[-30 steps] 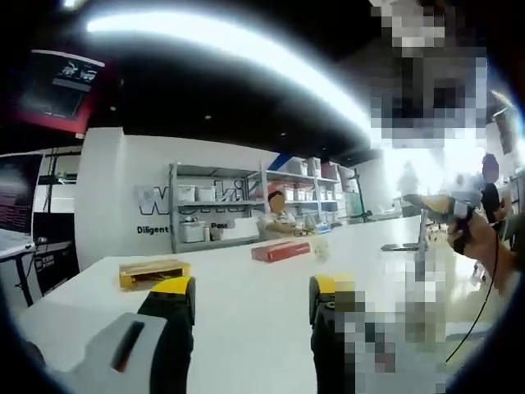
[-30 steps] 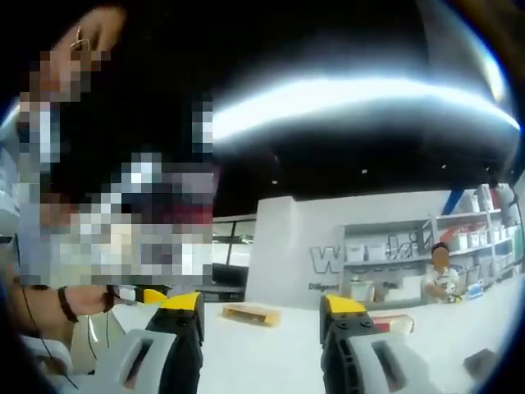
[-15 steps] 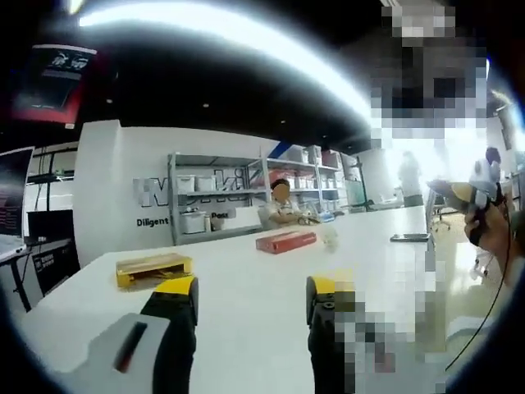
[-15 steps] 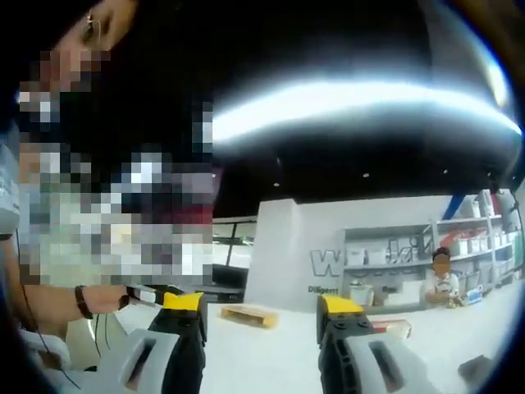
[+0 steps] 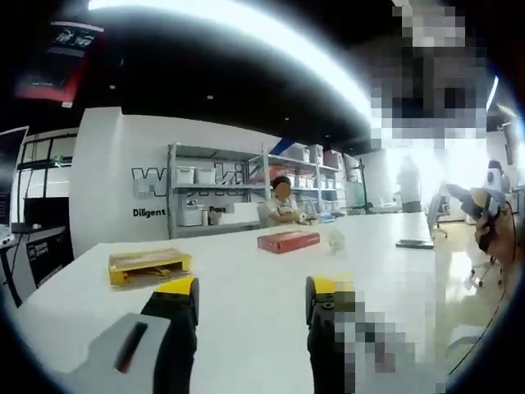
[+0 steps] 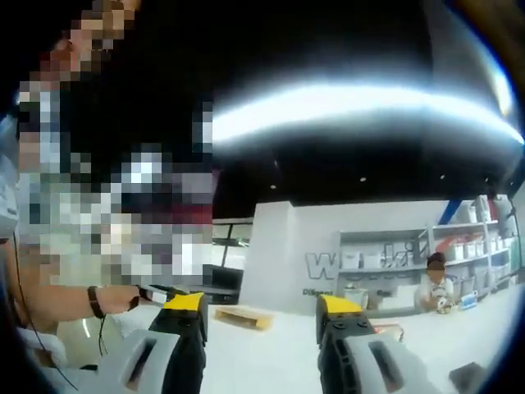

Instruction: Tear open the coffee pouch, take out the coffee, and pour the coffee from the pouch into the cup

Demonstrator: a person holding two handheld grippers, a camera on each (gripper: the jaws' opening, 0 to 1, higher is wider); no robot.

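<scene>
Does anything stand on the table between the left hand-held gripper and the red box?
Nothing visible does. Bare table lies between the open left hand-held gripper and the red box; the yellow box sits off to the left.

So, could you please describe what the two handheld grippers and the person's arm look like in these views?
The left gripper and the right gripper look alike: each has two black jaws capped with yellow tips, rising from pale grey bodies with a dark slot. In the right gripper view, the person's wrist carries a dark band, and a thin black cable hangs beside the arm.
</scene>
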